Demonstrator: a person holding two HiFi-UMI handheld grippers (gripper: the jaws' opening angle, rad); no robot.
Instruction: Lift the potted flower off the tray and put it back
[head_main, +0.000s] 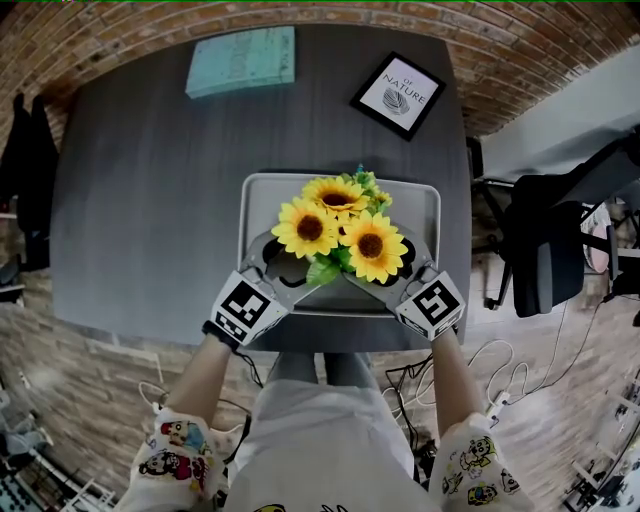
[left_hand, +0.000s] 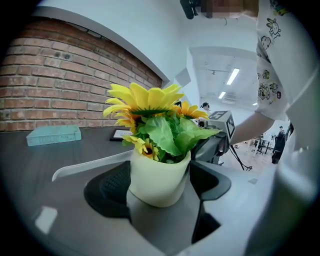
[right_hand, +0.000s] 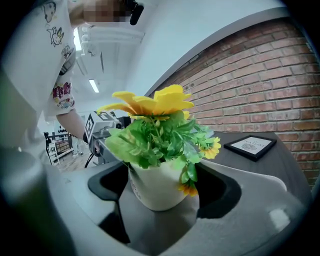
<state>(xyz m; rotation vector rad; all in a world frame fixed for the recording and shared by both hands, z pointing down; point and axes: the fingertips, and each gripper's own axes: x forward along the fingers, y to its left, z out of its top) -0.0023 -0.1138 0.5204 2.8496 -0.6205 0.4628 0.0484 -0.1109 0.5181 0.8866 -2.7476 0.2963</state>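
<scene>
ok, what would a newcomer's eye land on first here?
The bright yellow sunflowers in a cream pot, standing on a grey tray at the near edge of the dark table. Next, the left tool and right tool, jaws set either side of that pot. Behind lie a teal book and a framed print.

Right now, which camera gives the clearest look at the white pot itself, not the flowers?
The left gripper view: the pot stands close up, its side almost bare. The right gripper view shows it too, but leaves and a small bloom hang over its side. In the head view the sunflowers cover it from above.
</scene>
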